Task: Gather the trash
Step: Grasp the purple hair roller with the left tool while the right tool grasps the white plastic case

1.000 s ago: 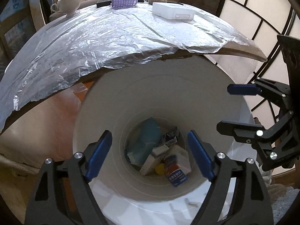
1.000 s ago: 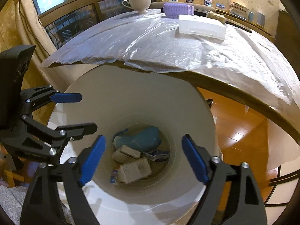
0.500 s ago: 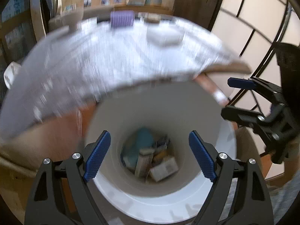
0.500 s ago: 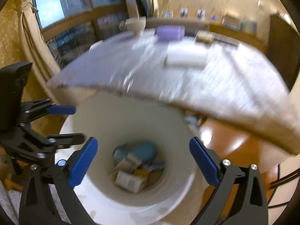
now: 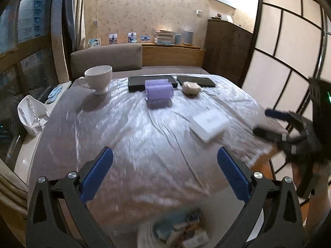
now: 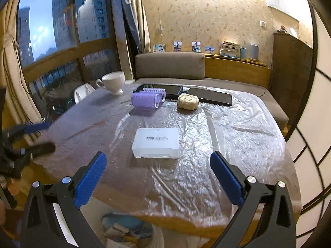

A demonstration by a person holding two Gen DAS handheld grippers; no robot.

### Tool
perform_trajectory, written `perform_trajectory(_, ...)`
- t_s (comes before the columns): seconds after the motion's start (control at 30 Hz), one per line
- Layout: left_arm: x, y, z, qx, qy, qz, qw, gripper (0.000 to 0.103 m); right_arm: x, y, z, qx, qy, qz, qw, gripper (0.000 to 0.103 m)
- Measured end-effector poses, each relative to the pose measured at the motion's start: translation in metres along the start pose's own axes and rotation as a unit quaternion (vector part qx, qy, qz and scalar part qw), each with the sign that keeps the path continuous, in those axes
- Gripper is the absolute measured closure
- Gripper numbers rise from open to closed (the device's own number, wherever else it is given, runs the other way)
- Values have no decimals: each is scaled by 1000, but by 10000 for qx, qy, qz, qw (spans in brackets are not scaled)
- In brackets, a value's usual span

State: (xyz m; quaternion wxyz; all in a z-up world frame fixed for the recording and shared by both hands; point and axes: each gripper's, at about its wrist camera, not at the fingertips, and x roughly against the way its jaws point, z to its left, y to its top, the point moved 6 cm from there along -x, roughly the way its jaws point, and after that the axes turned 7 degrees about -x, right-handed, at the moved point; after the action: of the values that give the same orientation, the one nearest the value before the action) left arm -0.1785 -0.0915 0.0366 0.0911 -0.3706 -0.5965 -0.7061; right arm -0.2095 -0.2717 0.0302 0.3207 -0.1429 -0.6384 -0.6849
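while both claws (image 5: 165, 175) (image 6: 158, 175) gape empty, the white bin (image 6: 62, 225) holds boxes (image 6: 115, 230).

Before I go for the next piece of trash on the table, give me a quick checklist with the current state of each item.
1. Left gripper jaws open and empty: ok.
2. Right gripper jaws open and empty: ok.
3. Crumpled beige wad in view and unobstructed: ok.
4. White plastic box lies between the right gripper and the wad, so the approach path is not free: not ok.
5. Trash bin below the table's near edge, already holding rubbish: ok.
6. Left view sharp enough to aim: not ok, it is blurred.
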Motion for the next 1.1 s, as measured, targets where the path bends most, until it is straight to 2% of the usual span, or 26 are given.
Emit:
perform_trajectory(0.2,-51,38,7,114,-45,184,9998,2,-40,-6,18,261,-254,265,9990,4)
perform_trajectory(0.33,-93,61,6,49,-45,351,9994,2,-69,-5,13,-81,-266,503,9983,4)
perform_trajectory(0.43,-122,75,7,25,95,461,9989,2,-85,-4,8,-396,-257,660,9967,4)
perform_trajectory(0.67,-181,87,18,-15,675,858,9940,2,-104,-2,12,-531,-273,772,9952,5)
perform_trajectory(0.77,-194,88,22,33,796,979,9920,2,-103,-1,13,-588,-258,748,9951,5)
perform_trajectory(0.9,-205,87,23,112,761,1100,9909,2,-105,0,12,-699,-244,821,9939,5)
perform_trajectory(0.97,-208,84,25,207,682,1176,9905,6,-105,1,13,-662,-232,822,9941,8)
perform_trajectory(1.0,-209,81,26,301,621,1243,9898,14,-105,1,14,-637,-252,808,9944,13)
perform_trajectory(1.07,-208,79,27,397,624,1269,9892,22,-106,2,14,-542,-352,788,9948,21)
perform_trajectory(1.1,-205,79,27,441,602,1236,9895,29,-106,2,14,-527,-358,773,9950,21)
